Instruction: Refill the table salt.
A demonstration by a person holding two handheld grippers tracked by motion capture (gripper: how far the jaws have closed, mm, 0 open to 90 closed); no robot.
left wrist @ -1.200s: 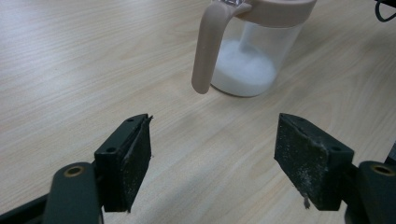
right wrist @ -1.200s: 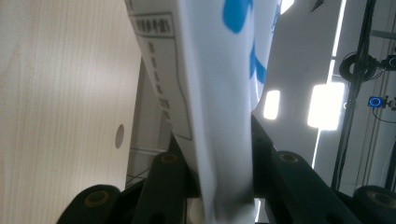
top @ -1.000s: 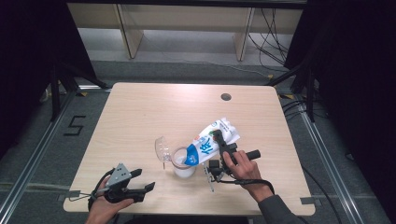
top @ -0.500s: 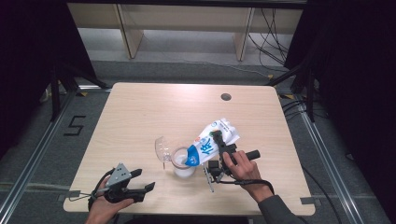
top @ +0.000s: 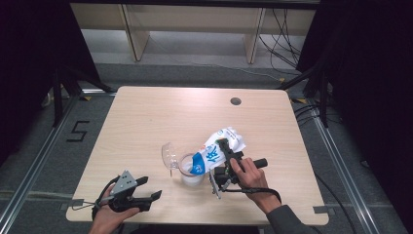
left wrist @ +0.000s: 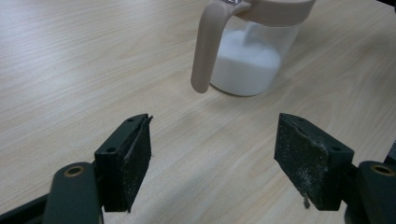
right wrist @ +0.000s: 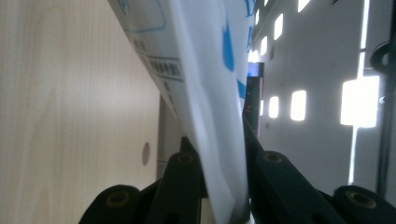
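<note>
1. The right claw (top: 225, 152) is clamped on a white and blue bag (top: 214, 151), which it holds tilted over the jar (top: 191, 170) at the middle of the table (top: 146, 122). Its jaws have just been closing further, with the bag between them.
2. In the right gripper view the bag (right wrist: 205, 93) rises straight up out of the pinch, its lower edge squeezed flat between the two black jaws.
3. In the high view the bag's blue lower corner points down into the jar's open mouth, while its crumpled white end sticks up behind the right claw.
4. The jar's clear lid (top: 168, 155) stands flipped open on the side away from the bag.
5. The left claw (top: 148, 189) rests near the front left edge of the table, well apart from the jar, its jaws spread wide with nothing between them.
6. In the left gripper view the jar (left wrist: 250, 60) stands ahead of the open jaws, part filled with white powder, its beige handle (left wrist: 205, 46) facing the left claw.
</note>
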